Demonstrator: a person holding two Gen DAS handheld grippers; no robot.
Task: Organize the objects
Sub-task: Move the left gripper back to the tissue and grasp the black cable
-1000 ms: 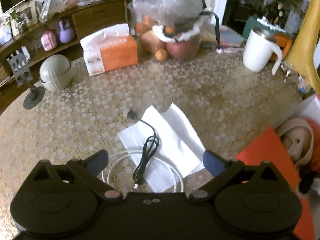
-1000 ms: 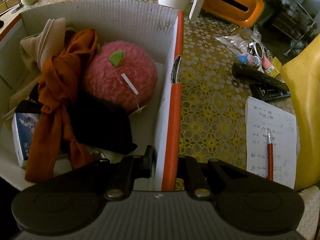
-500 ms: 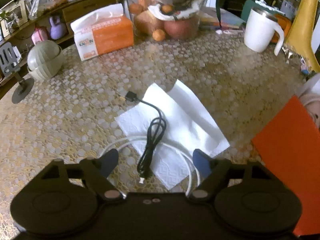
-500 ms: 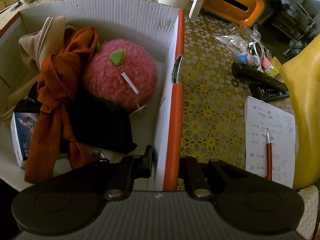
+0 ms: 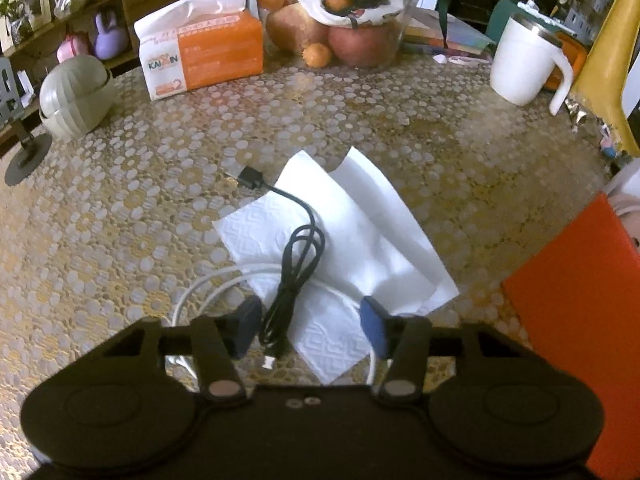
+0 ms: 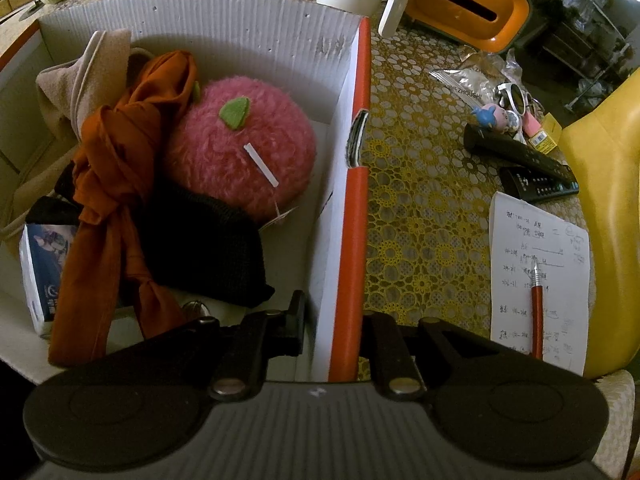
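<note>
Dropped lower toward counter (image 5: 120,208) since a second ago, left gripper (image 5: 310,326) fingers closing, black cable (image 5: 296,264) between pads, not yet pinched. Cable lying on tissue (image 5: 360,224), over white cable (image 5: 208,284). Right gripper (image 6: 332,328) unmoved, fingers clamped on box (image 6: 352,240) wall. Pink plush (image 6: 240,156) inside box.

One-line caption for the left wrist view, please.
Left gripper closing its fingers around a coiled black cable lying on a white tissue over a white cable.
</note>
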